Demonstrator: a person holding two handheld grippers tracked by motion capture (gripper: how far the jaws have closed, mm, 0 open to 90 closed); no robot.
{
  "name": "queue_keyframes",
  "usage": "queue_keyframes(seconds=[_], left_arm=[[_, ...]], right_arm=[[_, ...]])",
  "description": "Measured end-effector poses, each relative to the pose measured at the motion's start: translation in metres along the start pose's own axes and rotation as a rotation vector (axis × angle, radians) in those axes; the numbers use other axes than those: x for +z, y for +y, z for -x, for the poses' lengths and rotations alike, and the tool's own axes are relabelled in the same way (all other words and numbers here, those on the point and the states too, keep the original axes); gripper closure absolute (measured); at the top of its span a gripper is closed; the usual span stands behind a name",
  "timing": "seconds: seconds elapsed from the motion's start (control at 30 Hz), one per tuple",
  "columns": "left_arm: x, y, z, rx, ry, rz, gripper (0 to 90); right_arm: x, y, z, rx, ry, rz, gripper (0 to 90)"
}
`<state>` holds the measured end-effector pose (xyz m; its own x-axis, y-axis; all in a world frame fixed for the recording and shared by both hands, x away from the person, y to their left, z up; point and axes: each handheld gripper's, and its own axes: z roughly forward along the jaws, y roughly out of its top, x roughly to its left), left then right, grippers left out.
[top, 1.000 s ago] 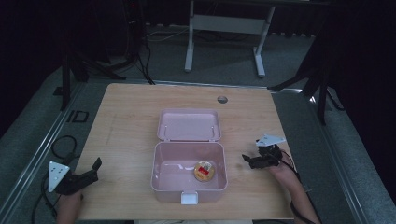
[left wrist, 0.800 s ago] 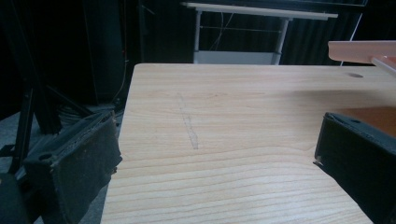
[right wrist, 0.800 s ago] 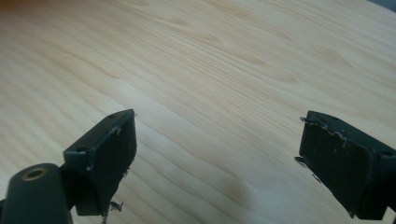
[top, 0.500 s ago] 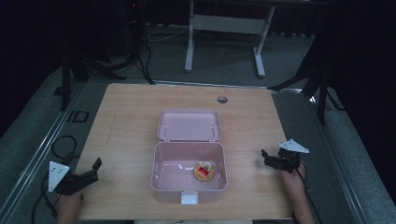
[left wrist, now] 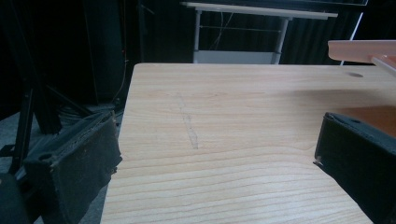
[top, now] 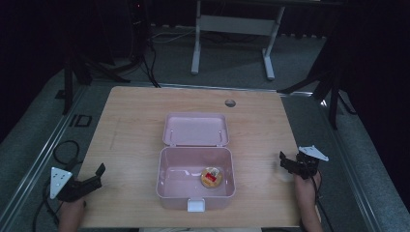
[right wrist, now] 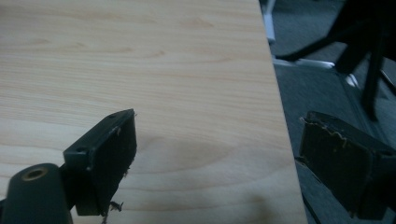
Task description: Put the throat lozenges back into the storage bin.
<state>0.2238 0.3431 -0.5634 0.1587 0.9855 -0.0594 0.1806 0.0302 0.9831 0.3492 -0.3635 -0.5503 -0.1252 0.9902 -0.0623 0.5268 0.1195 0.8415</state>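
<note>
Right gripper (top: pixel 288 165) is out at the right edge of the counter (top: pixel 135 121) now, well apart from the pink box (top: pixel 195 199). A second ago it sat close beside the box's right wall; half a second ago it was already sliding outward, and now it has gone a touch further toward the edge. Its jaws stand wide apart with nothing between them, and in the right gripper view (right wrist: pixel 212 154) there is just bare wood grain and the counter's edge below it.

Left gripper (top: pixel 92 180) hasn't budged across all three looks: parked at the near left corner, jaws spread and empty, and in the left gripper view (left wrist: pixel 215 154) facing across open wood with the box lid (left wrist: pixel 362 50) peeking in at the far right.

And the box itself? It sits in the middle of the counter, lid (top: pixel 195 129) thrown back flat behind it, with a small round snack (top: pixel 211 177) with a red label lying on the floor of the tub, toward its right front corner.

So the read is this: the snack looks delivered, the right hand is backing off after the drop, and what seems left is to swing that lid forward and shut it. Neither gripper is placed for that yet.
</note>
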Motion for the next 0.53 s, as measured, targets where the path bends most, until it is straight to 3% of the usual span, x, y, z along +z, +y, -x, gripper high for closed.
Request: queue_keyframes(seconds=[0.27, 0.53], left_arm=[[-0.0001, -0.0001, -0.0001, -0.002, 0.0, 0.002, 0.4], [0.0, 0.0, -0.0001, -0.002, 0.001, 0.001, 0.4]], right_arm=[[0.0018, -0.0016, 0.0017, 0.027, -0.055, -0.003, 11.0], [0.0038, -0.0021, 0.0024, 0.024, -0.04, -0.018, 11.0]])
